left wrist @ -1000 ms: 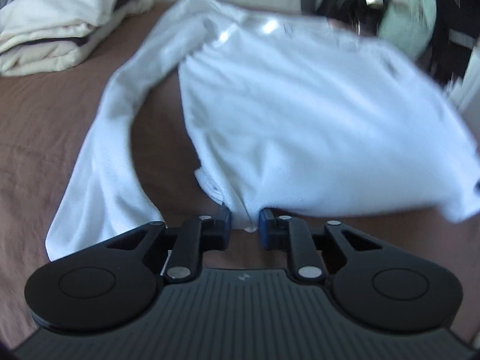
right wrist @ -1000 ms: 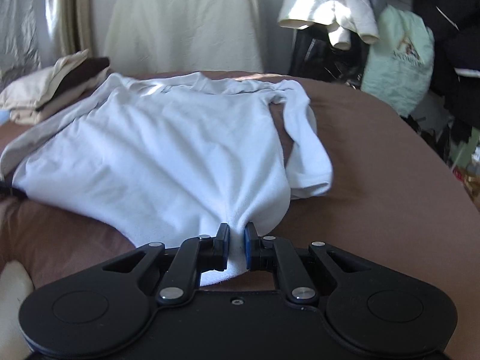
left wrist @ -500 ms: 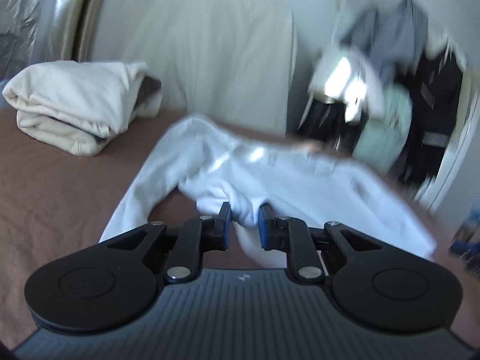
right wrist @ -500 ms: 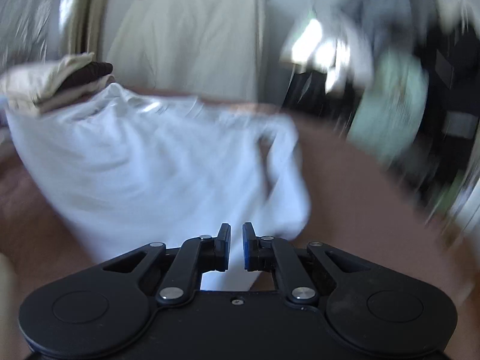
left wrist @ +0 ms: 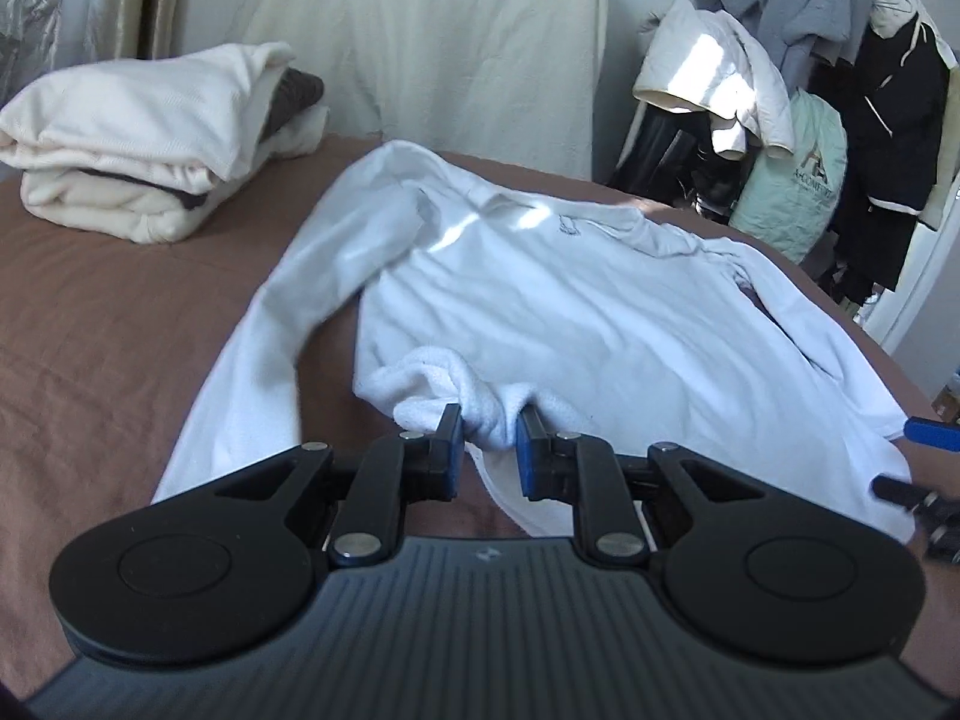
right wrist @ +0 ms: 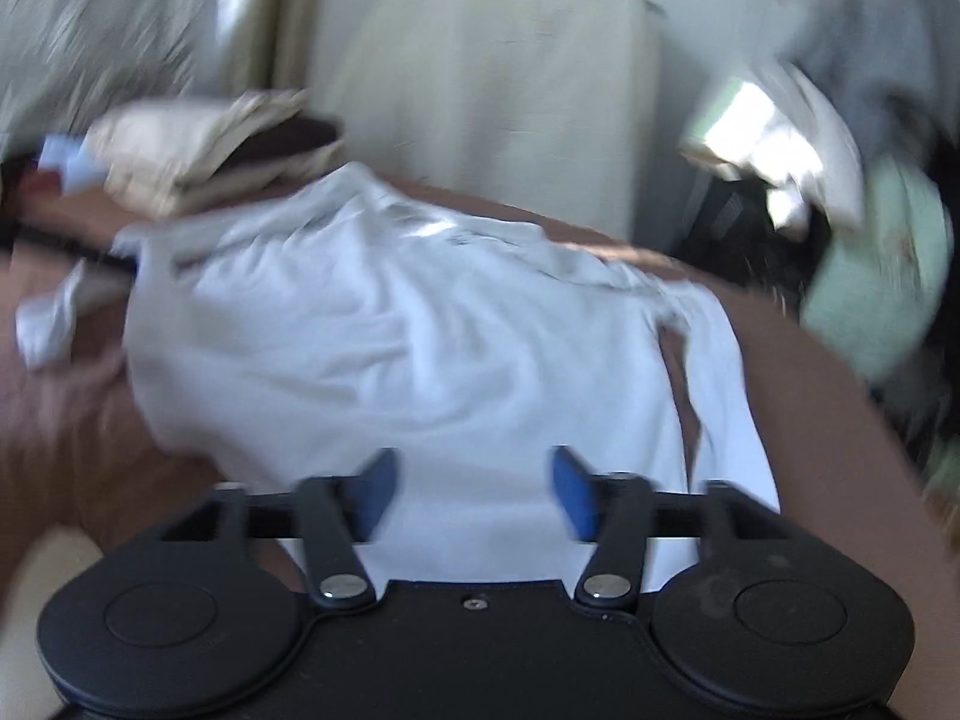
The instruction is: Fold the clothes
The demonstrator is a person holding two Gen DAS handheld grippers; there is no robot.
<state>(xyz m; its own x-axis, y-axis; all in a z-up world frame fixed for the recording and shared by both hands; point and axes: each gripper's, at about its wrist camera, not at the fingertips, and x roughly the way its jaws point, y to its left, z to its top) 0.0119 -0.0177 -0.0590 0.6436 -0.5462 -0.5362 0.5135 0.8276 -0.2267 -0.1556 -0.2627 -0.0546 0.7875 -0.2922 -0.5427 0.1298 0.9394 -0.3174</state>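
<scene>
The left gripper (left wrist: 489, 444) pinches a bunched fold of the white long-sleeved shirt (left wrist: 570, 324) between its blue pads, the cloth rising in a small hump just ahead of the fingertips. From there the shirt spreads forward and to the right across the brown bedspread (left wrist: 108, 324), its collar at the far end and one sleeve trailing down the gripper's left side, almost back to its body. Further ahead and to the left sits a stack of folded cream clothes (left wrist: 150, 138); a rack of hanging coats (left wrist: 840, 90) stands far off to the right. The right gripper (right wrist: 474, 492) has just been opening and its jaws now stand well spread, with nothing clamped: the shirt's hem lies beneath and ahead of them, pressed by neither pad. In that blurred view the shirt fills the ground straight ahead, its other sleeve folded alongside the body to the right. At the right edge of the left wrist view, the tips of the right gripper show beside the shirt's near corner.
</scene>
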